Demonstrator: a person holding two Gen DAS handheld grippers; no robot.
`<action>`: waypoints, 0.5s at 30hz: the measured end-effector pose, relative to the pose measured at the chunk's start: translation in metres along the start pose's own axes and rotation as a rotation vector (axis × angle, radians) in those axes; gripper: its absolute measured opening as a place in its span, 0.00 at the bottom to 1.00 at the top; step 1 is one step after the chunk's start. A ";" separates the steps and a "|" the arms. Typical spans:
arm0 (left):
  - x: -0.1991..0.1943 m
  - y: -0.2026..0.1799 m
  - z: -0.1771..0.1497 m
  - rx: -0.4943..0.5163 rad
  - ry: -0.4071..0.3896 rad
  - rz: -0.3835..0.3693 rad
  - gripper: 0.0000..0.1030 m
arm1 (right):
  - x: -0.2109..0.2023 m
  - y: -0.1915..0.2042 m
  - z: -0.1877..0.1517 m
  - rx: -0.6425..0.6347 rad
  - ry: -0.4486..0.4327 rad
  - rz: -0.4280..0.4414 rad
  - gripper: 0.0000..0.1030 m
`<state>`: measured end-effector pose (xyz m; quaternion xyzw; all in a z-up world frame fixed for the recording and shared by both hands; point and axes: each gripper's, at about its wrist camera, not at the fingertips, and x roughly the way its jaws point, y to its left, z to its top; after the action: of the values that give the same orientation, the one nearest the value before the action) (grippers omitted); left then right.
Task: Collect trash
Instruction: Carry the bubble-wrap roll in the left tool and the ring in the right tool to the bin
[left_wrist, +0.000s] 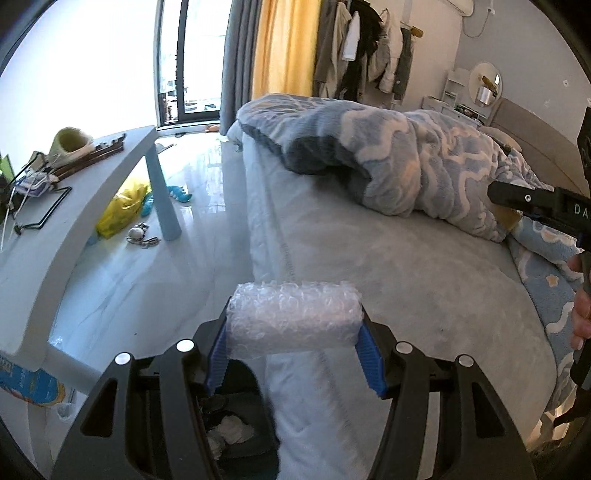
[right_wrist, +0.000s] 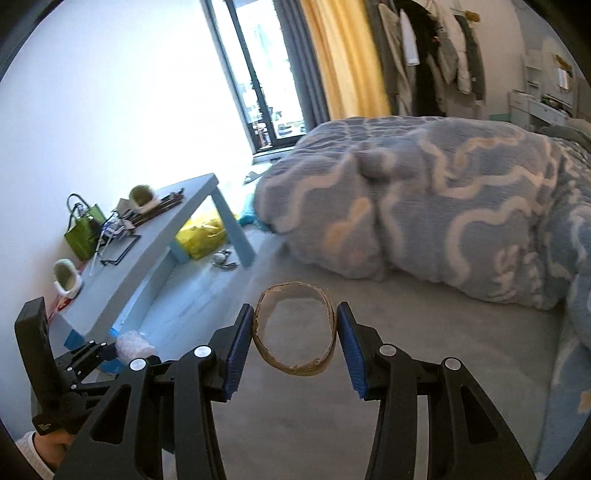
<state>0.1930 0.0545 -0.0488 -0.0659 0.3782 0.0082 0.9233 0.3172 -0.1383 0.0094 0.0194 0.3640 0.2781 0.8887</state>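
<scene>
A bed (left_wrist: 388, 258) with a grey mattress cover fills the right of both views, a blue cloud-patterned blanket (right_wrist: 443, 206) heaped across its far side, while a low blue table (right_wrist: 155, 236) stands at the left against the white wall with a green bag (right_wrist: 83, 230) and other clutter on top and a yellow plastic bag (left_wrist: 123, 206) on the floor beneath it. Near the bed's left edge the left gripper (left_wrist: 295, 350) is clamped on a roll of bubble wrap (left_wrist: 293, 317) held crosswise between its blue pads, above a dark bin (left_wrist: 236, 421) holding some white scraps. The right gripper (right_wrist: 293, 350) squeezes a flattened cardboard ring (right_wrist: 295, 328) between its pads over the near part of the mattress.
</scene>
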 end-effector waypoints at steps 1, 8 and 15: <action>-0.002 0.006 -0.002 -0.008 0.002 0.003 0.60 | 0.002 0.008 0.000 -0.009 0.002 0.004 0.46; -0.004 0.043 -0.019 -0.025 0.052 0.044 0.60 | 0.013 0.054 -0.003 -0.048 0.020 0.038 0.46; 0.003 0.082 -0.035 -0.079 0.129 0.037 0.60 | 0.032 0.097 -0.010 -0.092 0.057 0.069 0.46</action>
<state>0.1657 0.1308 -0.0851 -0.0957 0.4376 0.0362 0.8933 0.2826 -0.0415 0.0047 -0.0167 0.3754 0.3255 0.8677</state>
